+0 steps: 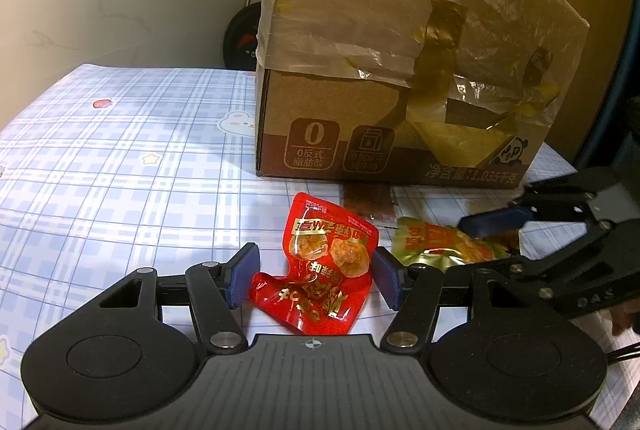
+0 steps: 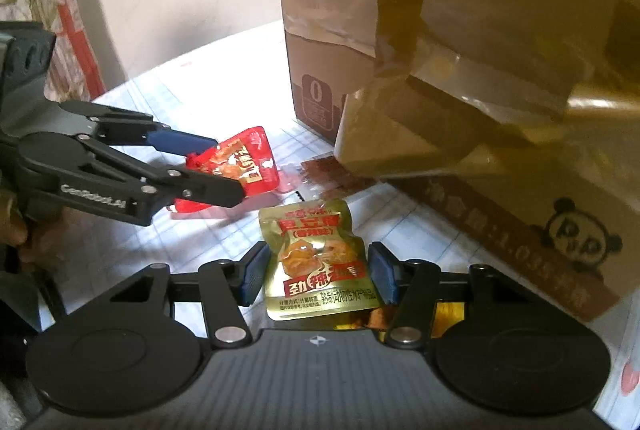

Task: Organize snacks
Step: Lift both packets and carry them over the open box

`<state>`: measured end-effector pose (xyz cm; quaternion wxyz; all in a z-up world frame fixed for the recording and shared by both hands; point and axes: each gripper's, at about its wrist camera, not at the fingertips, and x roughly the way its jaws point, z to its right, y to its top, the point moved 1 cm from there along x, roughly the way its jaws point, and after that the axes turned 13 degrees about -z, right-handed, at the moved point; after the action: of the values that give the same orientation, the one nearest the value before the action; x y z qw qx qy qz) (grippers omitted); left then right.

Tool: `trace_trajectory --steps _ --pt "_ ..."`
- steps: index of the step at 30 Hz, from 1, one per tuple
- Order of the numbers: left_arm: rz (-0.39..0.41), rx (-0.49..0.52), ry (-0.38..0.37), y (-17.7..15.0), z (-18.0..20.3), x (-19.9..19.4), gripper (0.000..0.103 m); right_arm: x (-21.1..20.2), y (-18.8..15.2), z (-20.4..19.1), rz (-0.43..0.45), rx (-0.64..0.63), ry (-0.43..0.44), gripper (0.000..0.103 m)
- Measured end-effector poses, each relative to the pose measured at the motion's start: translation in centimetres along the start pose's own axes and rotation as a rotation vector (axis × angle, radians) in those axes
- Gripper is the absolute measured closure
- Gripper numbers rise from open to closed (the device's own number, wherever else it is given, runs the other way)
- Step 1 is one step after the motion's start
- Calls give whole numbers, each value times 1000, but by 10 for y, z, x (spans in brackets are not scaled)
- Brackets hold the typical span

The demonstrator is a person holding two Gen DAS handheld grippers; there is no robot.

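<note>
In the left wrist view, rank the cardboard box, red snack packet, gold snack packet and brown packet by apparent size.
1. cardboard box
2. red snack packet
3. gold snack packet and brown packet: unsure, since the gold one is partly hidden by the right claw.

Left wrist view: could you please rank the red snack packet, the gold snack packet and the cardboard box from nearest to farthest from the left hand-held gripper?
1. Red snack packet: between the left hand-held gripper's fingers.
2. Gold snack packet: just right, on the tablecloth.
3. Cardboard box: behind both.
</note>
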<state>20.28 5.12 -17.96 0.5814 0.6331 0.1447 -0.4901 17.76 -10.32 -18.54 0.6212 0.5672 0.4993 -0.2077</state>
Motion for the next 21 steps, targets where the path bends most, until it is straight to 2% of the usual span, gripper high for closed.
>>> trace_trajectory --steps 11,21 --pt "-7 -14 24 4 -1 -5 41 -36 -31 -9 151 140 -31 46" --pt "105 -10 16 23 0 -51 41 -73 -41 -6 257 181 -42 46"
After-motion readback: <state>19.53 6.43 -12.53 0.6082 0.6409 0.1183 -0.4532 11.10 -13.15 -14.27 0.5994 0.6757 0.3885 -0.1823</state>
